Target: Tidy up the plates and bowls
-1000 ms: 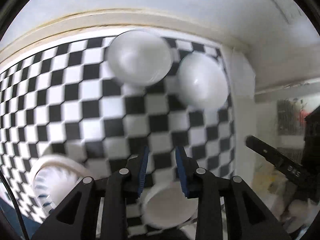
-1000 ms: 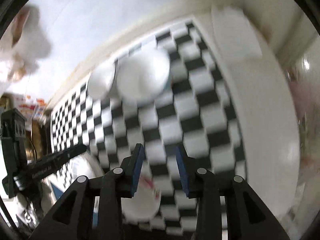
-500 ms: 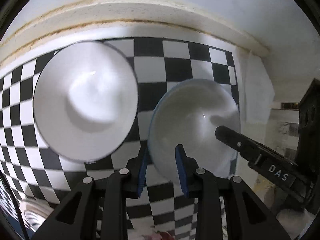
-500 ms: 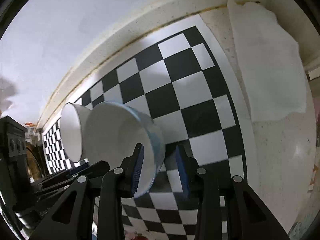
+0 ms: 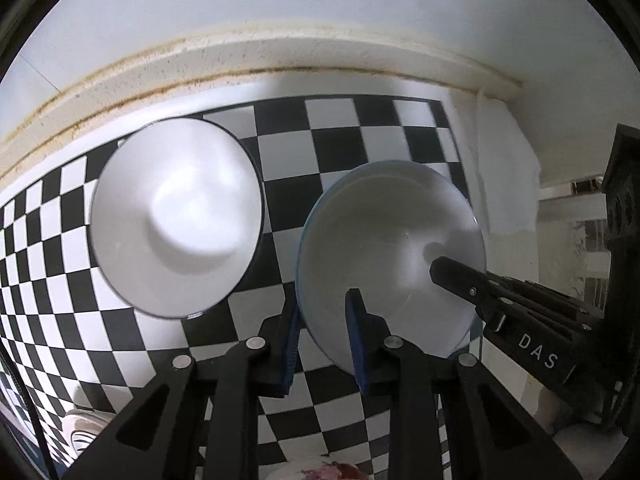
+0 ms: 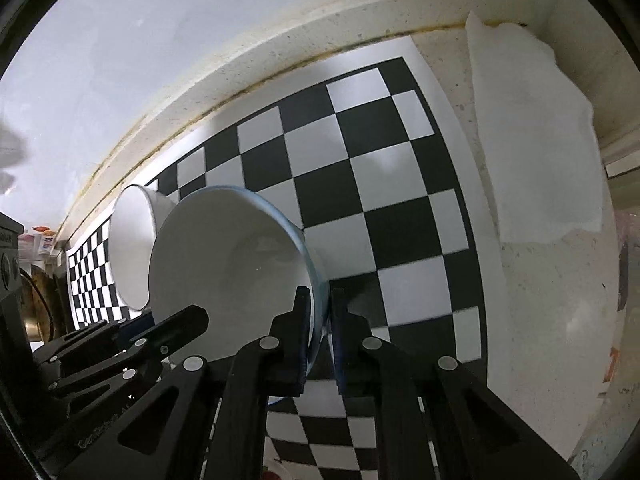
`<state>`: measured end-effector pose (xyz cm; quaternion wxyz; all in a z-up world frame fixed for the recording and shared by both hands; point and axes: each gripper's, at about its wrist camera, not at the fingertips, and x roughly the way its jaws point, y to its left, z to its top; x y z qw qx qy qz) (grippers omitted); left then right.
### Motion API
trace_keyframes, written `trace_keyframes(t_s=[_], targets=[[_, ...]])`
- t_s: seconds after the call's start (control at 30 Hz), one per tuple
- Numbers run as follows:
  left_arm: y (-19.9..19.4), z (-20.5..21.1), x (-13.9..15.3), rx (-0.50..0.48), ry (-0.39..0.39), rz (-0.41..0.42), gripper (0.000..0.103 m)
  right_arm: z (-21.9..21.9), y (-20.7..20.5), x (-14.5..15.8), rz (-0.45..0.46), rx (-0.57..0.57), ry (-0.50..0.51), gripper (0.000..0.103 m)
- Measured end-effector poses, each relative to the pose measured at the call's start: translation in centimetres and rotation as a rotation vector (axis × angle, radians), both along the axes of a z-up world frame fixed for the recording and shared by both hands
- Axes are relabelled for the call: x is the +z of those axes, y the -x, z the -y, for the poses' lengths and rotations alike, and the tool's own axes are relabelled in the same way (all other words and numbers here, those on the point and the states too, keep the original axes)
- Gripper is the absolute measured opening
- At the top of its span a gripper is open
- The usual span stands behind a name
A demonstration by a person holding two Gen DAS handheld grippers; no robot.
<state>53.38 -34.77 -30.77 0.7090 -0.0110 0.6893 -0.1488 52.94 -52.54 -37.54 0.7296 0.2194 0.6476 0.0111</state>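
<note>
A blue-rimmed white bowl (image 5: 384, 240) (image 6: 224, 256) stands on the black-and-white checkered mat (image 5: 344, 132) (image 6: 360, 140). My left gripper (image 5: 322, 308) straddles its near-left rim, one pad outside and one inside, jaws closing on the wall. My right gripper (image 6: 320, 292) pinches the opposite rim, jaws closing tight on it. Each gripper shows in the other's view: the right gripper (image 5: 440, 272) reaches into the bowl, and the left gripper (image 6: 200, 316) is at lower left. A second white bowl (image 5: 176, 216) (image 6: 128, 248) sits just left of the held one.
A white cloth (image 5: 504, 168) (image 6: 532, 140) lies on the speckled counter right of the mat. A raised ledge (image 5: 280, 52) and wall run behind. More dishes show at the lower edge: a floral dish (image 5: 320, 468) and a ribbed dish (image 5: 84, 428).
Both grippers dropped toward the far bowls and came onto the blue-rimmed bowl from opposite sides. The right jaws narrowed from wide around the rim to tight on it.
</note>
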Motion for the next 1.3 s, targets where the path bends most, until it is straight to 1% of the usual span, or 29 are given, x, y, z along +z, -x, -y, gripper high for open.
trace_keyframes(t_s=[0.23,0.43,0.53,0.6,0.73,0.9,1.03,1.17,1.3], targets=[[3.0,-1.0,4.4,-0.056,0.044,0.058,0.020,-0.9,3.9,4.1,0.064,-0.036,0.002,0.012],[6.6,-2.7,8.6,-0.093,0.082,0.107,0.020,-2.3,9.4,8.1,0.119,-0.065,-0.007,0.012],[8.8,-3.8,9.7,-0.111,0.093,0.114,0.020,-3.6,12.3,9.5,0.136,-0.072,-0.006,0.012],[10.6,-4.2,9.9,-0.127,0.090,0.112,0.020,-3.9,14.1,10.3,0.143,-0.072,-0.006,0.012],[13.7,-5.7,9.8,-0.139,0.094,0.093,0.020,-5.8,17.9,10.6,0.140,-0.066,-0.002,0.013],[17.0,-7.1,7.8,-0.147,0.080,0.044,0.020,-8.0,21.9,9.1,0.098,-0.048,0.007,0.013],[18.5,-7.4,5.8,-0.164,0.048,0.009,0.020,-9.0,23.6,6.8,0.056,-0.049,0.006,0.013],[19.2,-7.5,3.7,-0.168,0.018,-0.022,0.020,-9.8,24.3,4.8,0.024,-0.050,0.016,0.013],[19.7,-7.3,2.3,-0.183,-0.016,-0.031,0.020,-10.3,24.8,3.3,-0.001,-0.049,0.023,0.013]])
